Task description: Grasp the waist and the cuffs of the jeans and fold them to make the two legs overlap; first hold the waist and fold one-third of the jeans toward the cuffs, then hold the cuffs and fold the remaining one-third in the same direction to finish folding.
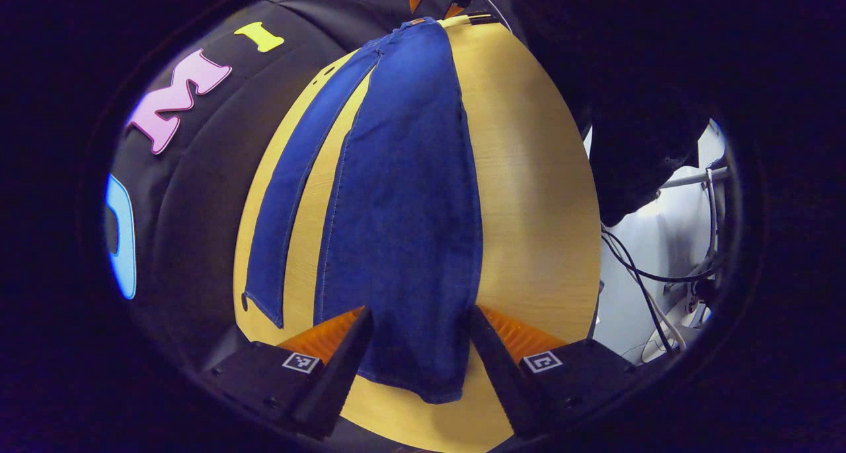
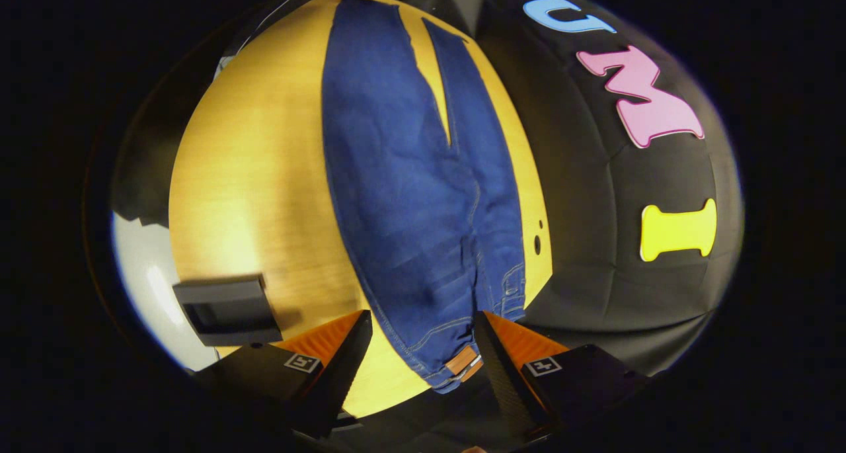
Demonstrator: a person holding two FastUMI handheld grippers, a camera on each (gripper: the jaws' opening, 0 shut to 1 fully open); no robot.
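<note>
In the left gripper view, the left hand-held gripper (image 1: 418, 347) sits at the near edge with its two fingers spread wide apart, gripping nothing. Between them lies the cuff end (image 1: 423, 367) of a pair of dark blue denim jeans (image 1: 403, 195), flat on a round, pale yellow wooden counter (image 1: 529, 175). The cuff's hem lies on the wood just short of the counter's near edge, and neither finger visibly presses on the cloth. From there the wide nearer leg runs away up the counter; the second, narrower leg (image 1: 291, 195) lies beside it to the left, with a strip of bare wood between the two, so the legs do not overlap. At the far end of the jeans, the other hand-held gripper hangs over the waist. To the right, beyond the counter's edge, some dark cables (image 1: 634, 261) trail over a white floor.

In the right gripper view, the right hand-held gripper (image 2: 423, 350) also has its fingers well apart, closed on nothing. The waistband (image 2: 462, 364) of the jeans, bearing a small tan patch, lies between the fingertips, near the right finger and close to the counter's near rim. The seat and both legs stretch away, parting into a narrow V farther off. A small black box (image 2: 228, 309) rests on the counter to the left, just beside the left finger.
</note>
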